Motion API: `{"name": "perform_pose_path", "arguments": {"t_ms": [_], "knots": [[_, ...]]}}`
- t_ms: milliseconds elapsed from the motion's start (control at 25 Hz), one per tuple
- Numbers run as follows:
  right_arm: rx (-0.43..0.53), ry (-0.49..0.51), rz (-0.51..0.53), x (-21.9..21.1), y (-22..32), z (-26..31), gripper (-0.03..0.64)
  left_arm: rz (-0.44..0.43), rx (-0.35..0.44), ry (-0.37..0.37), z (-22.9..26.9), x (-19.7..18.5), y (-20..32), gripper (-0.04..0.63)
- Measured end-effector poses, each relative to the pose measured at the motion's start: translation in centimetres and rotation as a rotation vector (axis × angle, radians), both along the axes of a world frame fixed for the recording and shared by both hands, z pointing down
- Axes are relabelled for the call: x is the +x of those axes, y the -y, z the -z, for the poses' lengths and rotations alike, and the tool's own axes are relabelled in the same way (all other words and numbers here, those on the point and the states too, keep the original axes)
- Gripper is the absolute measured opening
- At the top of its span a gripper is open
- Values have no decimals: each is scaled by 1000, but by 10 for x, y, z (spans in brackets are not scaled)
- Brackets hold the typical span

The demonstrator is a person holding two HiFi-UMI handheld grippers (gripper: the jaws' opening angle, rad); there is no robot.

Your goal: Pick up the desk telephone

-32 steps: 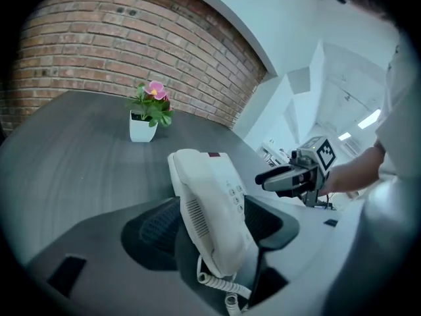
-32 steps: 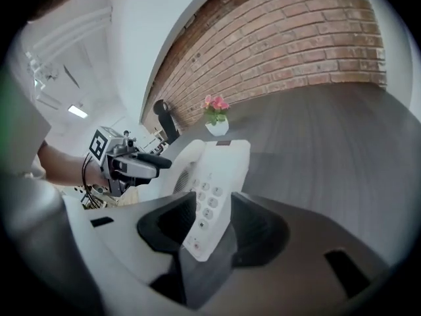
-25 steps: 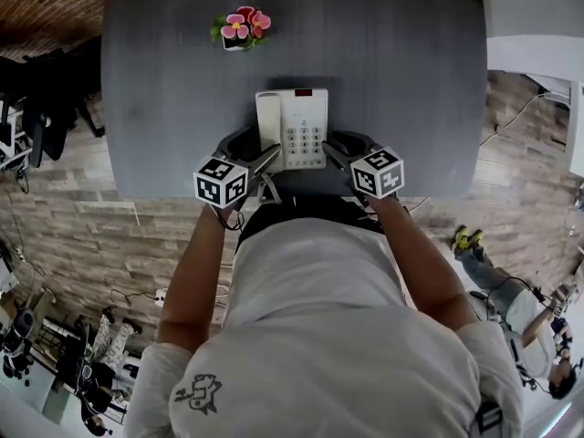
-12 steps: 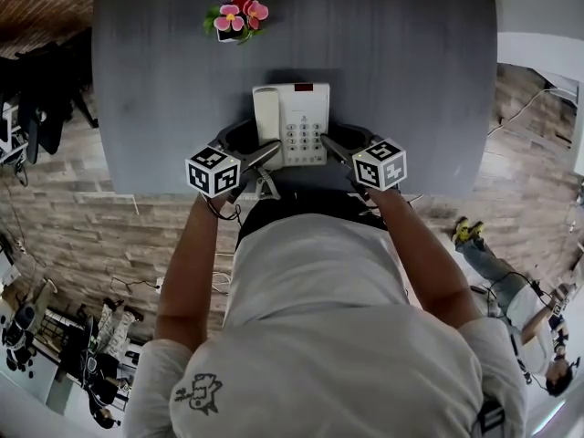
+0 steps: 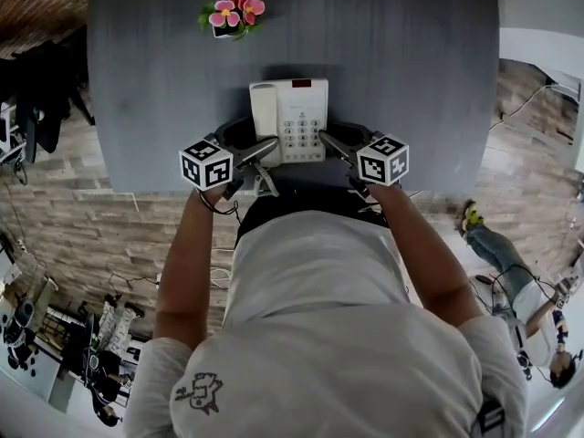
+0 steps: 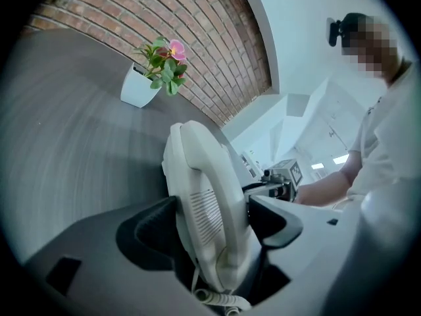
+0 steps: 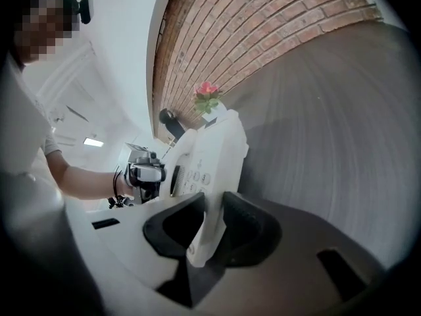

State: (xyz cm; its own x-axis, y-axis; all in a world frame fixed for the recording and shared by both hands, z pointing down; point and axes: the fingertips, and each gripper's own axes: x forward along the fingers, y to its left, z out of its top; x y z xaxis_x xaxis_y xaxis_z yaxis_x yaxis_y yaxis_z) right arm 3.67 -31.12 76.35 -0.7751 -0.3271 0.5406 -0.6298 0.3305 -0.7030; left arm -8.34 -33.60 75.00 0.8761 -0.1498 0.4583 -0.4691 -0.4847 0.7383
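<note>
1. While the desk telephone [image 5: 292,121] sits flat on the grey table [image 5: 411,80], close to the near edge and with the flower pot [image 5: 228,14] off at its 11 o'clock, we are in the grasping step, not the lift.
2. Over at the 8 o'clock side, our left gripper [image 6: 212,219] has just been opening its jaws. They stand about as wide as they go, straddling the handset [image 6: 207,189] side of the body. The pads lie close on both flanks, but we read no squeeze there: a loose bracket, not a hold.
3. At 4 o'clock, our right gripper [image 7: 212,226] has just been closing its jaws, which are now roughly half shut. The thin right rim of the body is between the pads, and they look pressed onto it.
4. So one side is pinched and the other is merely framed. Nothing shows the base off the table.
5. Next move, as we judge it: close the left jaws onto the handset side until both pads bite, then raise both hands together and level. The handset only rests in its cradle, and a tilt toward 9 o'clock could tip it out.
6. Watch the coiled cord [image 6: 220,299] at the near end under the left jaws. It may drag or snag on the way up.
</note>
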Motion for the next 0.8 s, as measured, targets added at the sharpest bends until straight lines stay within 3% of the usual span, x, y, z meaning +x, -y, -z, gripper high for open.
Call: {"name": "perform_pose_path", "arguments": {"t_ms": [400,800], "knots": [[-20,28,-61,2,-2,2,77,35,-31,-13,3,1,2,334],[28,20,-115,3,-8,38,75,16,15,-12,36,1,-5,330]]}}
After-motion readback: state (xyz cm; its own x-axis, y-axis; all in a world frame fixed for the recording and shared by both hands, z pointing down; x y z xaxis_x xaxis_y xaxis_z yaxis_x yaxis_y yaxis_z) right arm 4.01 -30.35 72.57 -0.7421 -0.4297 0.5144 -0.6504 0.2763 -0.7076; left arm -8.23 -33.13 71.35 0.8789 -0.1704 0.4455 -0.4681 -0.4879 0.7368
